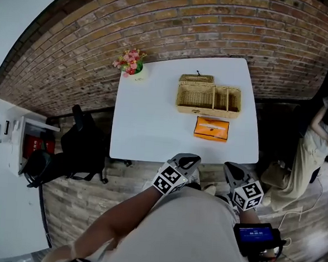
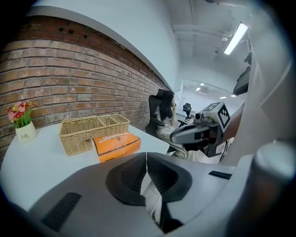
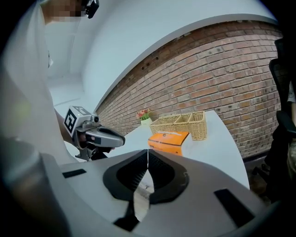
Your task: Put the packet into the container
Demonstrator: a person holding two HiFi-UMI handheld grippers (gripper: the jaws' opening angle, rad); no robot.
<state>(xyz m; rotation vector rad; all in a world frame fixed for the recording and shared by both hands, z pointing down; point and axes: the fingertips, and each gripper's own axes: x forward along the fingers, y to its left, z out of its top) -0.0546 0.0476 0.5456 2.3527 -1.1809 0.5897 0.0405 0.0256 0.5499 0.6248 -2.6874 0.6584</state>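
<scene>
An orange packet (image 1: 212, 129) lies flat on the white table (image 1: 147, 126), just in front of a woven wicker container (image 1: 209, 98) with several compartments and an open lid. The packet (image 2: 116, 144) also shows in the left gripper view beside the container (image 2: 90, 131), and the packet (image 3: 169, 140) and container (image 3: 181, 123) appear again in the right gripper view. My left gripper (image 1: 189, 161) and right gripper (image 1: 232, 170) hover side by side off the table's near edge, close to the person's body. Both are shut, jaws meeting tip to tip with nothing between them.
A small white pot of pink and red flowers (image 1: 133, 64) stands at the table's far left corner. A brick wall (image 1: 177, 22) runs behind the table. A dark chair (image 1: 79, 144) stands left of it, and a seated person (image 1: 314, 149) is at the right.
</scene>
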